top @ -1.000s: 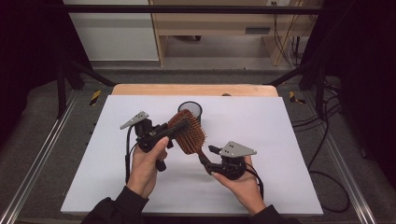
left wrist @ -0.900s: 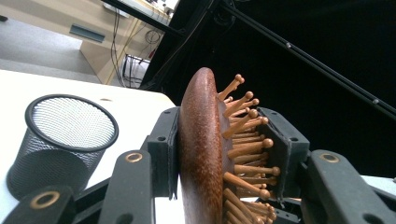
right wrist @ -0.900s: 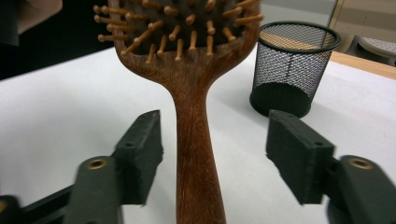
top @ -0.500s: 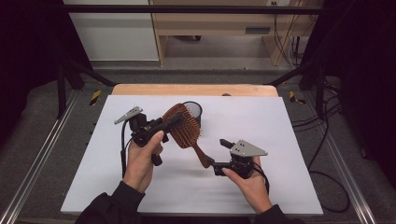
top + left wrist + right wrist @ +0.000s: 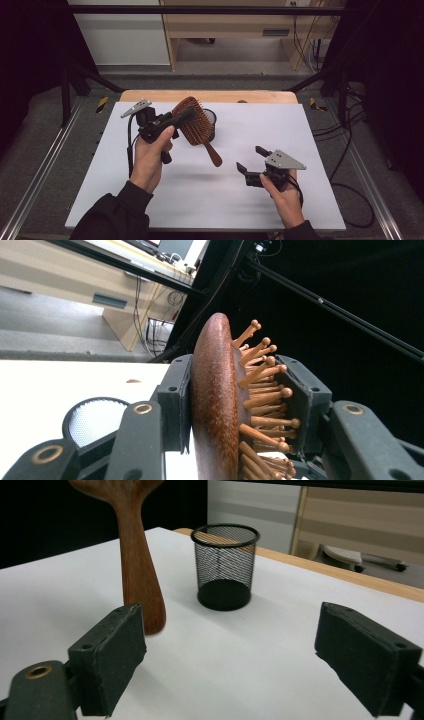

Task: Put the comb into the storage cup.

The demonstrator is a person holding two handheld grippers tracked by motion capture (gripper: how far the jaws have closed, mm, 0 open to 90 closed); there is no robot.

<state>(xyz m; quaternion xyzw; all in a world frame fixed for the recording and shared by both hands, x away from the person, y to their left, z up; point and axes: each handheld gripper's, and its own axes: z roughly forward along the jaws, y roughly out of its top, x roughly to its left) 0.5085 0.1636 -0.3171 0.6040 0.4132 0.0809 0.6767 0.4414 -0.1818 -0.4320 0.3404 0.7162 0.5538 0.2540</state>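
Left gripper (image 5: 172, 121) clamps wooden hairbrush (image 5: 192, 122) by its head, handle hanging toward mesh cup (image 5: 225, 567) near table's (image 5: 320, 150) far edge, likely for insertion; right gripper (image 5: 252, 165) wide open, empty.

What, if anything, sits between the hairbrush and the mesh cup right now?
Nothing visible. The left gripper holds the hairbrush by its head, lifted beside the black mesh cup, whose mouth looks open and unobstructed. The right gripper is open and off to the side, away from the cup.

Left gripper (image 5: 176, 120) is being held raised, jaws clamping. Right gripper (image 5: 252, 163) is sitting low, jaws spread wide, gripping nothing.
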